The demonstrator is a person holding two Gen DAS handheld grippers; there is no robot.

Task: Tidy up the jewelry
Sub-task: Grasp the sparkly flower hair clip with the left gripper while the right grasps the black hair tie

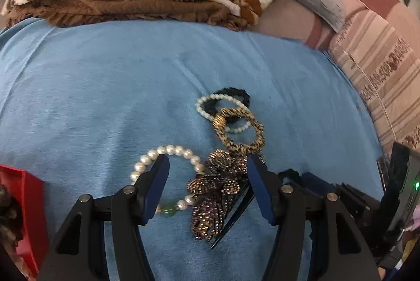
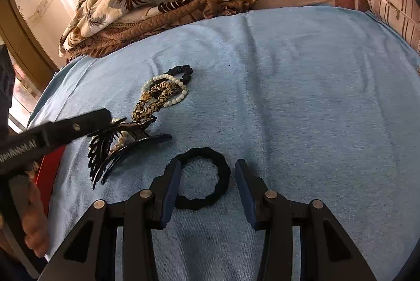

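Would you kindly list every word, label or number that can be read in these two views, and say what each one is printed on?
"...mRobot.AI": white lettering along the side of the left gripper, seen in the right wrist view; its first letters are blurred and cut off at the picture's edge, so the reading is partial.
Nothing else carries readable text: not the red box, the jewelry, the blue towel or the bedding.

Hair clip (image 2: 126, 147) left of hair tie (image 2: 203, 178); bracelets (image 2: 168, 89) behind clip, all on towel (image 2: 315, 97)
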